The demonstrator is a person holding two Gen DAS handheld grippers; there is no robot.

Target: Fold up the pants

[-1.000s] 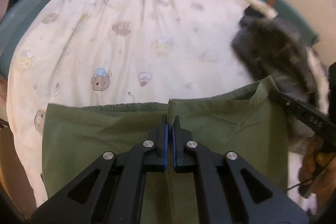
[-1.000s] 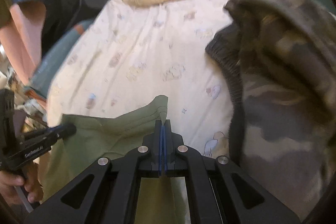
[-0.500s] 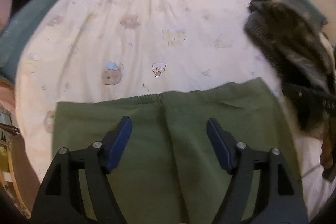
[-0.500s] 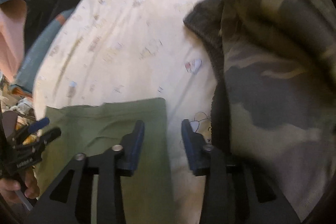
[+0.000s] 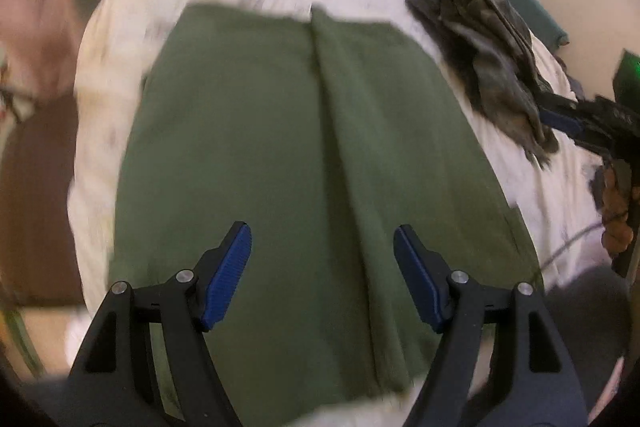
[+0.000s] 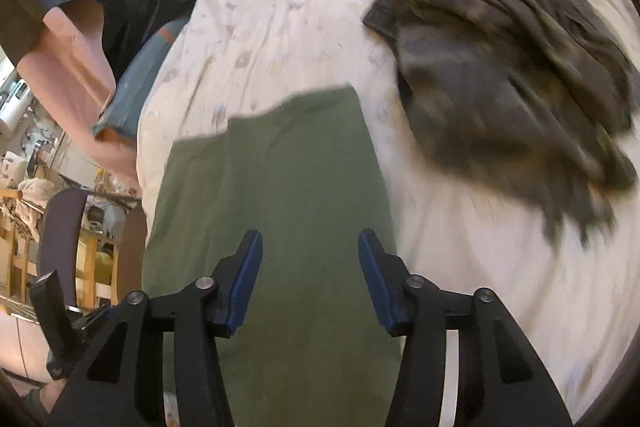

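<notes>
Olive-green cotton pants (image 5: 304, 147): lying flat on the bed, spread over a cream quilt printed with small bears (image 6: 280, 39), a lengthwise crease running down the middle in the left wrist view. Left tool (image 5: 322, 275): black frame, blue ribbed pads, jaws wide apart above the green cloth, nothing between them, holding nothing. Right tool (image 6: 310, 279): same build, jaws about half apart and just been opening, poised over the right-hand edge of the pants, gripping nothing. Camouflage-patterned garment, grey and brown (image 6: 512, 67): heaped on the quilt to the right of the pants, apart from them. Both views blurred; finer cloth detail cannot be made out.
</notes>
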